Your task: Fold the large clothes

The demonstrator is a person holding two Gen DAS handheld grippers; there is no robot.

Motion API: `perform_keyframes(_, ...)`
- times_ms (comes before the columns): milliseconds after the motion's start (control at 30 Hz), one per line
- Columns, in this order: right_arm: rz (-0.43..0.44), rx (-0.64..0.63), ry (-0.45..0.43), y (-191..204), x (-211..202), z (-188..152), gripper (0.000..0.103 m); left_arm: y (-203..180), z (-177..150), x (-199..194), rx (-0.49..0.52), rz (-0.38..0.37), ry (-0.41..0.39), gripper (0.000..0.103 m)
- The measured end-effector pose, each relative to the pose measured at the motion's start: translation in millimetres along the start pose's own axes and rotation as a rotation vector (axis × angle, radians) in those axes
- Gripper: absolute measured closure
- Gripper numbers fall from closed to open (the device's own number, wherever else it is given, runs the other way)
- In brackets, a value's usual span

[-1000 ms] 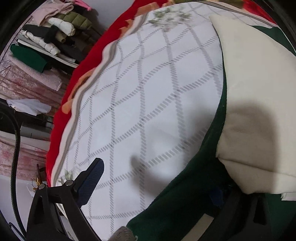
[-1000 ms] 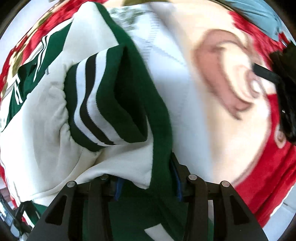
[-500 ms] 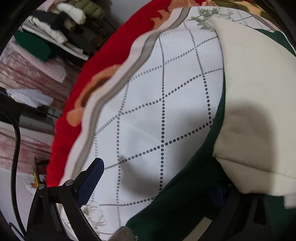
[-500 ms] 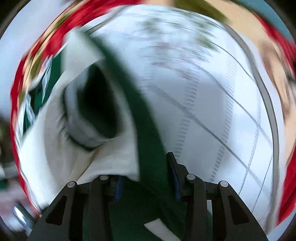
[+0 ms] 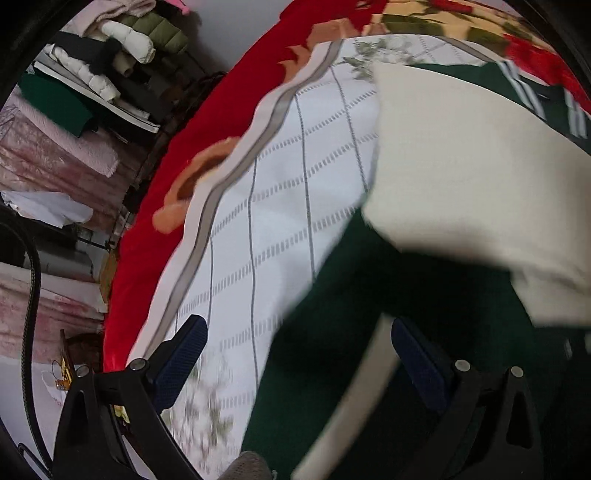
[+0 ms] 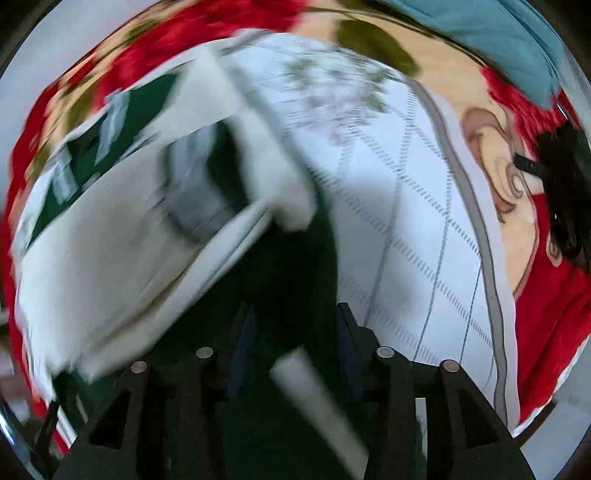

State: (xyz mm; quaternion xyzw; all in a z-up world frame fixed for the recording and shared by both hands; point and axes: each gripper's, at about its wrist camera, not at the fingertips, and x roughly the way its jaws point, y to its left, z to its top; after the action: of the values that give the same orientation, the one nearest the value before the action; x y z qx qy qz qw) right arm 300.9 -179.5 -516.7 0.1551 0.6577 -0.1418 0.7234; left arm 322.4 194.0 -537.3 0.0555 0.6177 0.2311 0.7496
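Left wrist view: garment point(image 5: 461, 177) lies on the quilt point(image 5: 280, 229), filling the right half of frame. Quilt lies on the blanket point(image 5: 221, 122), whose border shows beyond the quilt's left and far edges. Left claw point(image 5: 295, 358) at bottom of frame, a garment fold between its spread fingers. Stacked clothes point(image 5: 110, 59) on a shelf at upper left, off the bed.

Right wrist view: garment point(image 6: 110, 236) on the left, quilt point(image 6: 406, 221) to its right, blanket point(image 6: 546, 295) beyond the quilt's right edge. Pillow point(image 6: 480, 33) at far upper right. Right claw point(image 6: 291, 350) at bottom, garment fabric between its fingers.
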Motion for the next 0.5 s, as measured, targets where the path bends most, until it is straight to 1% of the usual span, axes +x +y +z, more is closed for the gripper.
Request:
perform_keyframes(33,0.035,-0.022,0.022,2.0,-3.4,-7.3,0.053,-0.3,-14.1,-6.8,0.015,-0.013,0.01,0.0)
perform_keyframes(67,0.1,-0.046,0.079,17.0,-2.6,-25.5,0.053,-2.8,-23.8,-9.6,0.03,-0.016,0.017,0.0)
perform_keyframes(100,0.135,-0.063,0.126,28.7,3.6,-45.0,0.053,-7.6,-31.3,-10.4,0.048,-0.015,0.025,0.0)
perform_keyframes(133,0.168,-0.083,0.172,34.3,16.5,-66.3,0.053,-16.8,-42.9,-7.7,0.076,-0.014,0.051,0.0)
perform_keyframes(167,0.192,-0.105,0.209,45.4,25.3,-78.9,0.053,-21.1,-48.9,-3.0,0.088,-0.017,0.07,0.0)
perform_keyframes(200,0.2,-0.128,0.245,59.2,33.7,-101.6,0.053,-27.5,-59.6,3.0,0.097,-0.016,0.086,0.0)
perform_keyframes(233,0.205,-0.146,0.275,68.3,39.5,-125.8,0.053,-35.1,-69.6,9.5,0.11,-0.007,0.095,0.0)
perform_keyframes(267,0.205,-0.161,0.3,74.1,57.2,-131.8,0.053,-40.2,-75.7,14.4,0.124,-0.004,0.104,0.0)
perform_keyframes(300,0.18,-0.183,0.332,84.3,70.5,-148.4,0.053,-44.7,-81.2,20.1,0.138,-0.004,0.119,0.0)
perform_keyframes(333,0.166,-0.192,0.351,84.6,79.7,-163.3,0.053,-47.7,-89.6,27.1,0.141,-0.008,0.137,0.0)
perform_keyframes(400,0.116,-0.194,0.345,85.0,89.3,-181.8,0.053,-47.8,-93.3,29.4,0.122,-0.018,0.133,0.0)
perform_keyframes(500,0.111,-0.173,0.308,85.7,89.2,-190.7,0.053,-46.1,-91.9,31.1,0.106,-0.032,0.132,0.0)
